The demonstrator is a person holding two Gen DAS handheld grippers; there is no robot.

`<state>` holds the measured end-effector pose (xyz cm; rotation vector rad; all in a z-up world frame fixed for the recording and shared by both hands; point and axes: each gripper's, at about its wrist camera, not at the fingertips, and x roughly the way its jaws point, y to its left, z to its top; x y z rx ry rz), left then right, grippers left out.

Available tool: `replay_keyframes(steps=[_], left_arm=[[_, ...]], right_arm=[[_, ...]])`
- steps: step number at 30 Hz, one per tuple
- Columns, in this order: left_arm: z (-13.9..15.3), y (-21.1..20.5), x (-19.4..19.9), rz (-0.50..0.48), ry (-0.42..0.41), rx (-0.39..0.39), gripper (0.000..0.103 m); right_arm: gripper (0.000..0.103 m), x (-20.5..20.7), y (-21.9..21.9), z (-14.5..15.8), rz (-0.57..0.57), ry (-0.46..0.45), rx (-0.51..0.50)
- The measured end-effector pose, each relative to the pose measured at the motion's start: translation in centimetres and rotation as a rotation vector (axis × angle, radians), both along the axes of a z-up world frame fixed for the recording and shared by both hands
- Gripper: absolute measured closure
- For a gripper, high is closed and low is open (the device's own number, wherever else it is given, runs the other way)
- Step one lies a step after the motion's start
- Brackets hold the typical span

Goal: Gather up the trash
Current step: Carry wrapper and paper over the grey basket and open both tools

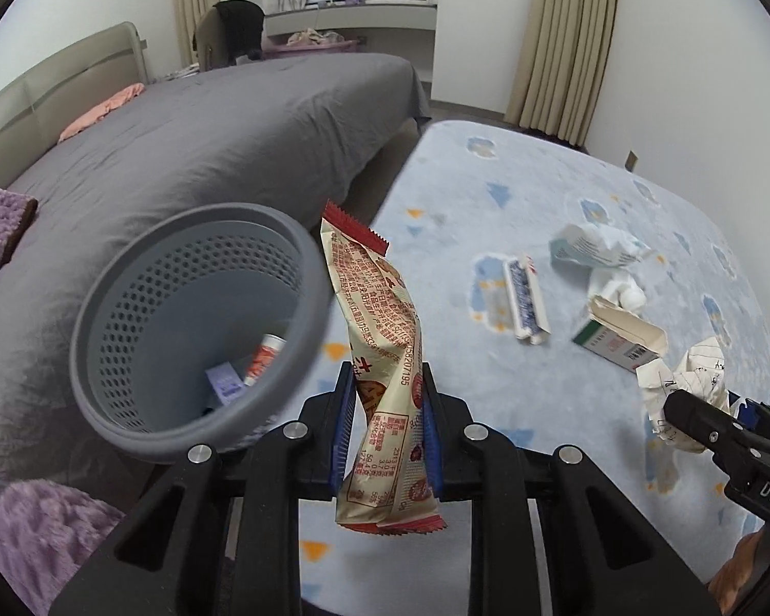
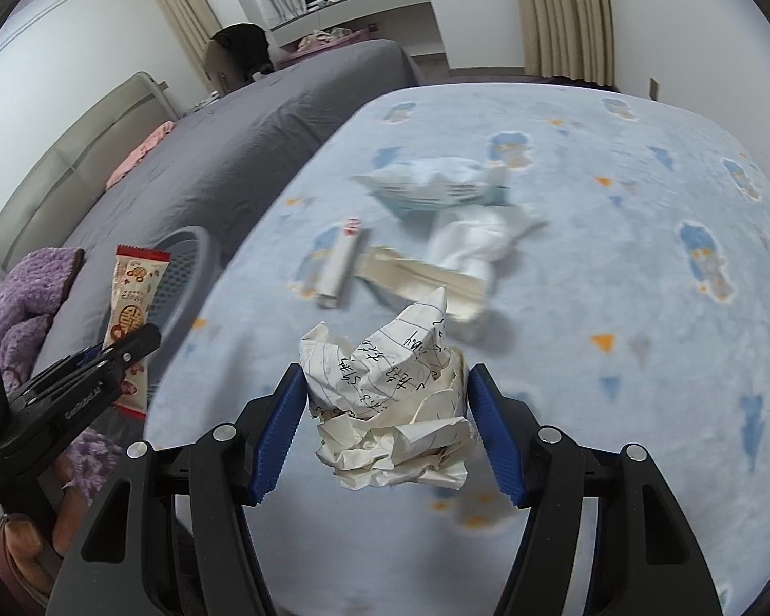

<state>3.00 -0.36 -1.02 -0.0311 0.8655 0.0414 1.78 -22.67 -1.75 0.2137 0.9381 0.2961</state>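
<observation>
Landmark: grey perforated plastic waste basket (image 1: 190,328), standing against the grey-covered bed (image 1: 220,123) at the edge of the pale blue patterned rug (image 1: 564,179).

1. Left hand-held gripper (image 1: 387,390): jaws narrow, clamped on a cream-and-red crinkled snack wrapper (image 1: 385,339), held upright just right of the basket's rim and clear of the rug.
2. Right hand-held gripper (image 2: 385,400): jaws half wide, pressed on a crumpled ball of lined, handwritten white paper (image 2: 390,400), well right of the basket and lifted off the rug.
3. Inside the basket: a red-and-white tube (image 1: 264,359) and a small purple packet (image 1: 226,385).
4. On the rug, right of the basket: a flattened white-and-blue carton (image 1: 526,303); beyond it a crumpled white-and-teal sheet (image 1: 595,246), a white tissue wad (image 1: 618,290), and a torn-open green-and-white box (image 1: 621,336).
5. Purple fuzzy fabric (image 1: 46,534) lies left of the basket.
</observation>
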Motion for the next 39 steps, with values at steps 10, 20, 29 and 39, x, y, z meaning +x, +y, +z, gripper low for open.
replay_keyframes(steps=[10, 20, 29, 39], left_arm=[[0.7, 8.5, -0.1, 0.056, -0.015, 0.05, 0.079], [1.0, 16.6, 2.3, 0.144, -0.005, 0.042, 0.079], [-0.6, 20.1, 3.9, 0.177, 0.026, -0.031, 0.078], [-1.9, 20.9, 4.1, 0.212, 0.047, -0.018, 0.073]], right_arm=[[0.04, 1.3, 10.4, 2.4, 0.129, -0.066, 0.008], [0.04, 5.1, 19.2, 3.2, 0.249, -0.091, 0.0], [0.04, 8.6, 24.2, 1.7, 0.308, -0.069, -0.012], [0.035, 10.2, 26.1, 0.3, 0.339, -0.049, -0.021]])
